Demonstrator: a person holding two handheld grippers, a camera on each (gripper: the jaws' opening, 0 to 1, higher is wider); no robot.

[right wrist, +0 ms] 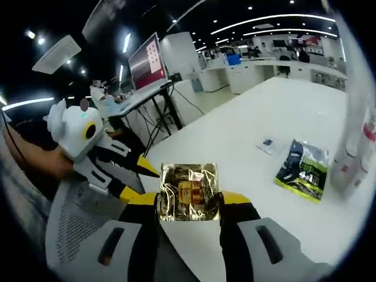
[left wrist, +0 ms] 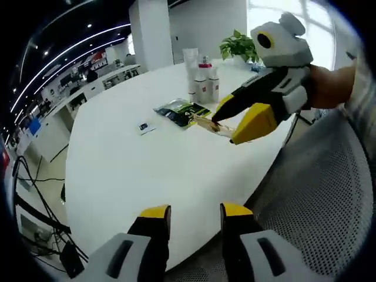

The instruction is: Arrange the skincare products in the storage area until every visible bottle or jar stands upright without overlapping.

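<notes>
White and wide, the counter [left wrist: 135,170] sits in an open office with strip lights overhead, desks and monitors behind, and a mesh chair [left wrist: 329,194] at its near edge.

From the right gripper view, the right gripper [right wrist: 189,202] has its yellow-tipped jaws closed on a gold foil sachet [right wrist: 189,192], held flat between them above the counter's near edge. Just left of it, the left gripper [right wrist: 144,179] comes in over the chair, held by a person's hand. Further out on the counter lies a green and black packet [right wrist: 302,170], flat, with a small blue-marked card [right wrist: 267,143] near it. At the right margin stand pale bottles [right wrist: 352,158], blurred; one shows a red band.

From the left gripper view, the left gripper [left wrist: 195,216] has its jaws apart with nothing between them, hanging over the counter's near rim. The right gripper [left wrist: 229,120] reaches in from the right with the sachet [left wrist: 211,125] pinched at its tips, low over the counter. Just beyond it lies the green packet [left wrist: 182,111], and the small card [left wrist: 143,126] is to its left. Behind the packet a cluster of bottles [left wrist: 202,82] stands upright, close together, one with a pink cap. A potted plant [left wrist: 238,47] stands at the counter's far side.
</notes>
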